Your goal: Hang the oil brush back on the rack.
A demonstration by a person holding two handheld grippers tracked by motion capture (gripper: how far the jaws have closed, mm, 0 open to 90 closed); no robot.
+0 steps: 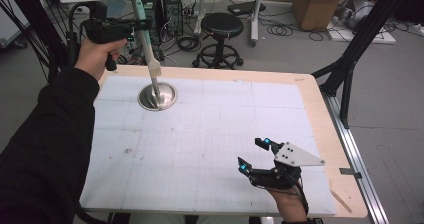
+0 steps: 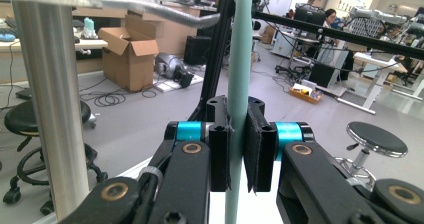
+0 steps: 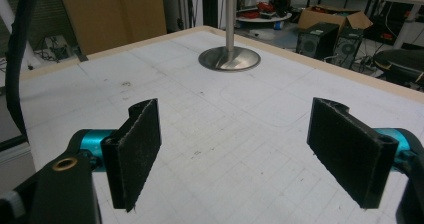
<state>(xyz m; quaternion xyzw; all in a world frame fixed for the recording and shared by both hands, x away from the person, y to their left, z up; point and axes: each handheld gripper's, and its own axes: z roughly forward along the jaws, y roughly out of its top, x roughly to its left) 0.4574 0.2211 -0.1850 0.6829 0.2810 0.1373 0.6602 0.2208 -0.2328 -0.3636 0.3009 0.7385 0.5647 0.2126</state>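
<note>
Spatula (image 1: 148, 39), mint handle clamped between left tool (image 1: 131, 28) jaws, blade hanging beside stand (image 1: 158, 96) pole; right tool (image 1: 256, 156) spread wide, unladen, low over worktop (image 1: 200, 134).

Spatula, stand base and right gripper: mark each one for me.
spatula (image 1: 148, 45), high view, on its pale handle below the left gripper.
stand base (image 1: 169, 97), high view, on the round metal disc's right side.
right gripper (image 1: 255, 155), high view, midway between its open jaws.
</note>
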